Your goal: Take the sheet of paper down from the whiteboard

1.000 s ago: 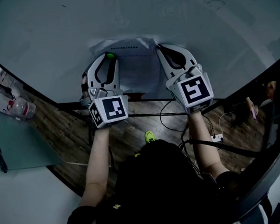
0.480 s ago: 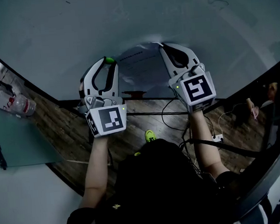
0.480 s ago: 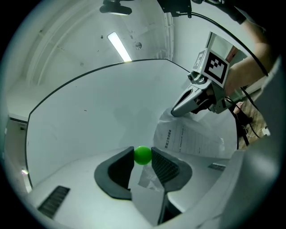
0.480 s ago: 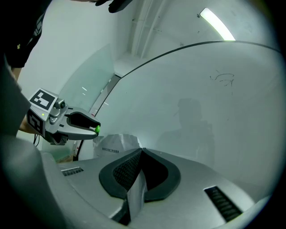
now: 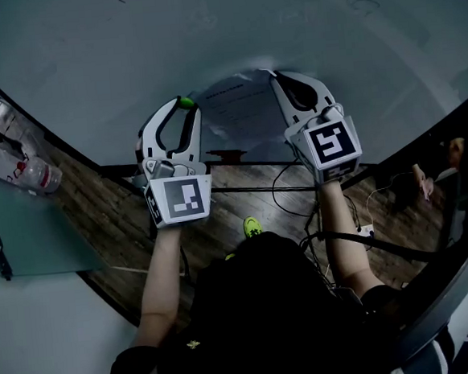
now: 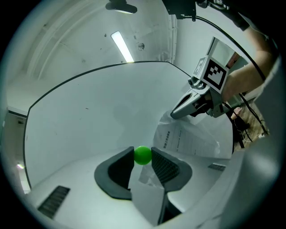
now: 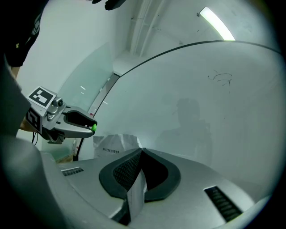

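A printed sheet of paper hangs against the whiteboard, its upper left part curling off the board. My right gripper is shut on the sheet's top right corner; in the right gripper view the paper runs up to the shut jaws of that gripper. My left gripper sits just left of the sheet, shut on a small green ball magnet held at its fingertips. The left gripper view shows the sheet to the right, with the right gripper at its top.
Below the board is a dark wooden floor with cables. A plastic bottle lies on a pale surface at the left. Another person stands at the right edge. The board's lower frame runs under both grippers.
The left gripper has pulled leftward off the sheet with the green magnet in its jaws. The paper's upper left has come loose and curled. The right gripper has stayed at the corner.
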Demonstrator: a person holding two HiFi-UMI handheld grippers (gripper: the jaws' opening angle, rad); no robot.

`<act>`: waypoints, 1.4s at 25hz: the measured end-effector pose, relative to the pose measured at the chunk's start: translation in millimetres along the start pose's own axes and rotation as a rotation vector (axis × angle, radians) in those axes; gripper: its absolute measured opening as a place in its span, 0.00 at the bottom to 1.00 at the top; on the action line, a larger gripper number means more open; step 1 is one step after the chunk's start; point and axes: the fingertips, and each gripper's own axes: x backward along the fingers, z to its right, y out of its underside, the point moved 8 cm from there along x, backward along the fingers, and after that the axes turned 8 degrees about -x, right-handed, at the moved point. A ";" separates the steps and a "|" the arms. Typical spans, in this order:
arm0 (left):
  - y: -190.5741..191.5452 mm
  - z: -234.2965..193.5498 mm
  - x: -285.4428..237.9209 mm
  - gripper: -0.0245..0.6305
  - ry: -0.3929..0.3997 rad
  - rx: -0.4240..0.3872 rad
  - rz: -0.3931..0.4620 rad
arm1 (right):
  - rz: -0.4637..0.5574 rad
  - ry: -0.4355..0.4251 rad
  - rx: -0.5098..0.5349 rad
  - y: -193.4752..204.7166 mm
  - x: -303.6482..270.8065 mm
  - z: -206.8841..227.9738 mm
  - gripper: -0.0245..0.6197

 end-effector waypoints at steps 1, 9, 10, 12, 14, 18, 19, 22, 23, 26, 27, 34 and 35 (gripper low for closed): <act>0.3 -0.5 1.1 0.24 0.003 0.001 0.002 | 0.000 0.001 -0.003 0.3 0.3 -0.9 0.06; 0.0 -1.1 6.9 0.23 0.016 -0.005 -0.003 | -0.004 0.006 -0.022 1.3 5.6 -3.1 0.06; -0.9 -1.5 8.7 0.23 0.017 -0.005 -0.002 | -0.006 0.007 -0.024 0.8 7.3 -4.3 0.06; -1.7 -2.3 6.4 0.23 0.021 -0.003 -0.001 | -0.012 0.009 -0.031 1.1 6.4 -2.0 0.06; -1.6 0.1 0.9 0.23 0.031 0.002 -0.005 | -0.021 0.011 -0.040 4.6 4.8 3.5 0.06; -4.5 8.3 4.8 0.23 0.056 0.003 -0.006 | -0.038 0.015 -0.053 10.6 14.7 4.3 0.06; -5.7 9.6 8.3 0.23 0.060 0.003 -0.004 | -0.041 0.015 -0.058 10.7 18.4 2.1 0.06; -8.1 12.8 21.1 0.24 0.069 0.009 0.004 | -0.052 0.022 -0.072 10.8 30.3 -8.0 0.06; -8.5 13.4 27.6 0.23 0.071 0.011 0.008 | -0.058 0.023 -0.076 10.1 34.8 -13.5 0.06; -7.8 14.4 56.8 0.24 0.068 0.017 0.025 | -0.070 0.025 -0.072 6.4 51.5 -38.5 0.06; -7.5 15.3 64.0 0.24 0.068 0.019 0.029 | -0.075 0.026 -0.071 6.4 56.0 -44.8 0.06; -1.3 24.6 74.5 0.23 0.090 0.045 0.011 | -0.109 0.029 -0.066 19.4 66.7 -51.0 0.06; 0.0 25.9 75.2 0.23 0.092 0.048 0.010 | -0.112 0.028 -0.067 22.0 68.0 -51.4 0.06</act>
